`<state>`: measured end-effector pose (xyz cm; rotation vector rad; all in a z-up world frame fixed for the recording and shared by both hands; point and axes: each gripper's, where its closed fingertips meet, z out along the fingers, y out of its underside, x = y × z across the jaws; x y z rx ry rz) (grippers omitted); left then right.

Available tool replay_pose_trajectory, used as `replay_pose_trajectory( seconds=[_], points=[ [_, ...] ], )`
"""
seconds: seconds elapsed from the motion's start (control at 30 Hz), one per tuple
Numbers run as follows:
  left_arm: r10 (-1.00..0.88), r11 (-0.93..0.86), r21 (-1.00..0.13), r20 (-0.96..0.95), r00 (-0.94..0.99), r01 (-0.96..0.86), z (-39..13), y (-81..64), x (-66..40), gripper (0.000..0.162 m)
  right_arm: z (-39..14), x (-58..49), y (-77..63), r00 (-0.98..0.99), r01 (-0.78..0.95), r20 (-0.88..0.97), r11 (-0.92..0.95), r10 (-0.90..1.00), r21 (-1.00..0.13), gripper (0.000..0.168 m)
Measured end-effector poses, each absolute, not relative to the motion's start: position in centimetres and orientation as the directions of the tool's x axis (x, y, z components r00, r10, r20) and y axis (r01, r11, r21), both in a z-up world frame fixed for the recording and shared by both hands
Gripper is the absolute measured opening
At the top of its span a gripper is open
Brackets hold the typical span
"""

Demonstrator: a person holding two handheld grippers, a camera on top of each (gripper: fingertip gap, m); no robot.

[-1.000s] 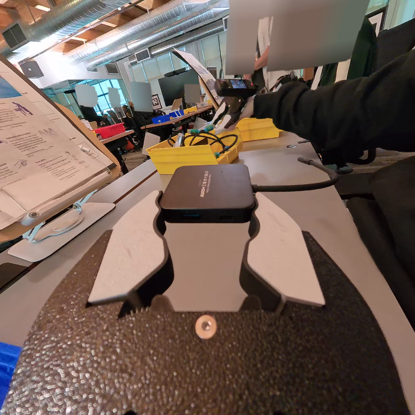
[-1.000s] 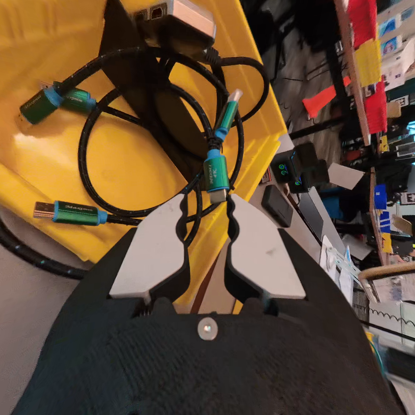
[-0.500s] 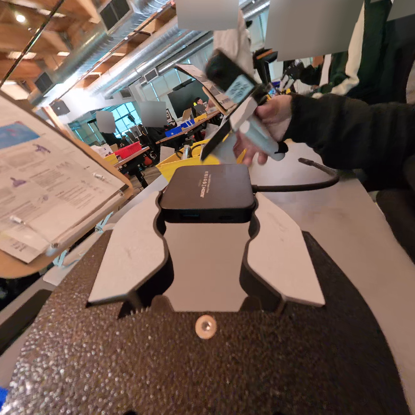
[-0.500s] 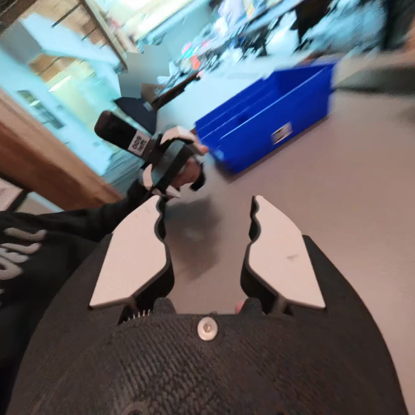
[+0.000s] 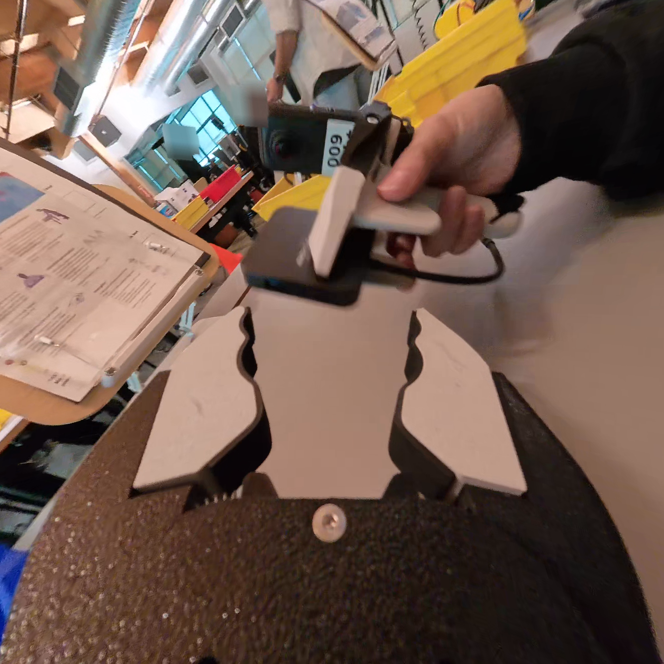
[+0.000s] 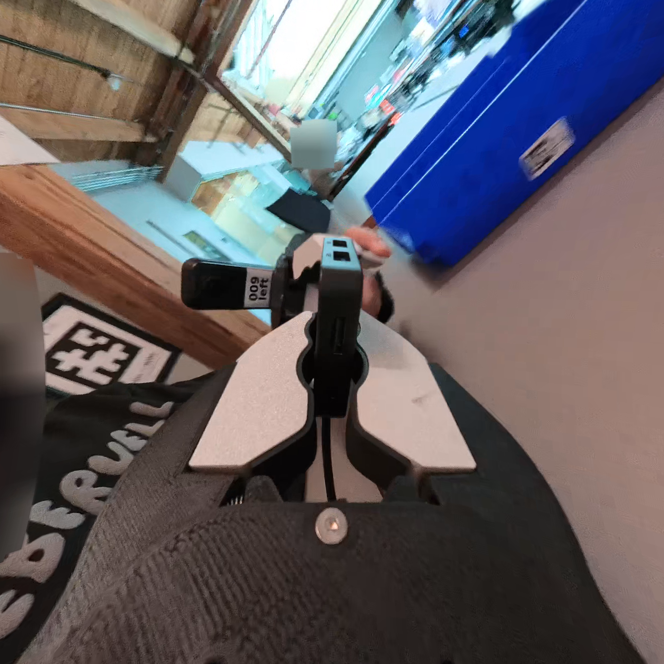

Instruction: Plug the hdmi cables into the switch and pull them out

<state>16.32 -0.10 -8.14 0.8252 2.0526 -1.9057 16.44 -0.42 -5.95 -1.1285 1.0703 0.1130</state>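
Both grippers swapped roles: your right gripper [image 6: 332, 337] now clamps the switch [image 6: 337, 316]; left gripper [image 5: 330, 337] has let go, wide open just behind it, empty for cables.

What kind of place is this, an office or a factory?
Probably an open workshop or lab in a converted industrial space. Exposed metal ducts run under a timber ceiling, yellow parts bins sit on long worktables, and an instruction sheet is propped beside the bench. Other people work in the background.

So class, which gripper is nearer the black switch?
Right. The right gripper has its fingers closed on the switch; the left gripper is open, just short of it.
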Motion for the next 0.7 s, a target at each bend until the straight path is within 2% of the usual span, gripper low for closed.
replay_pose_trajectory(
  seconds=[0.03, 0.13, 0.2, 0.27, 0.33, 0.43, 0.53, 0.7],
  points=[
    [0.253, -0.006, -0.86, -0.495, -0.831, 0.51, -7.9, 0.0, 16.3, 0.081, -5.2, 16.1, -2.8, 0.511, -0.514, -0.698, 0.473, -0.501, -0.716, 0.015],
    [0.238, -0.001, -0.889, -0.446, -0.863, 0.459, -7.8, 0.1, 17.1, 0.077, -1.8, 14.0, -12.6, 0.372, -0.308, -0.492, 0.395, -0.787, -0.865, 0.015],
    [0.223, 0.009, -0.89, -0.442, -0.869, 0.455, -8.1, 0.1, 17.6, 0.071, 0.0, 12.1, -21.8, 0.106, -0.245, -0.229, 0.198, -0.968, -0.949, 0.015],
    [0.227, 0.042, -0.882, -0.449, -0.864, 0.469, -8.8, -0.1, 17.8, 0.069, 2.0, 9.5, -32.0, -0.187, -0.322, 0.122, -0.057, -0.975, -0.945, 0.014],
    [0.226, 0.084, -0.865, -0.468, -0.854, 0.495, -9.4, -0.3, 18.0, 0.069, 2.5, 6.9, -40.1, -0.279, -0.548, 0.41, -0.206, -0.869, -0.811, 0.015],
    [0.236, 0.1, -0.866, -0.458, -0.857, 0.49, -9.5, -0.4, 17.7, 0.067, 1.0, 5.1, -46.8, -0.14, -0.792, 0.612, -0.283, -0.778, -0.541, 0.015],
    [0.241, 0.097, -0.877, -0.438, -0.866, 0.471, -9.5, -0.4, 17.7, 0.065, 0.3, 4.7, -51.0, -0.04, -0.881, 0.766, -0.339, -0.642, -0.331, 0.015],
    [0.256, 0.137, -0.903, -0.365, -0.895, 0.408, -10.4, -0.4, 18.2, 0.063, -2.7, 5.2, -55.0, 0.22, -0.932, 0.833, -0.36, -0.508, 0.026, 0.015]
  ],
)
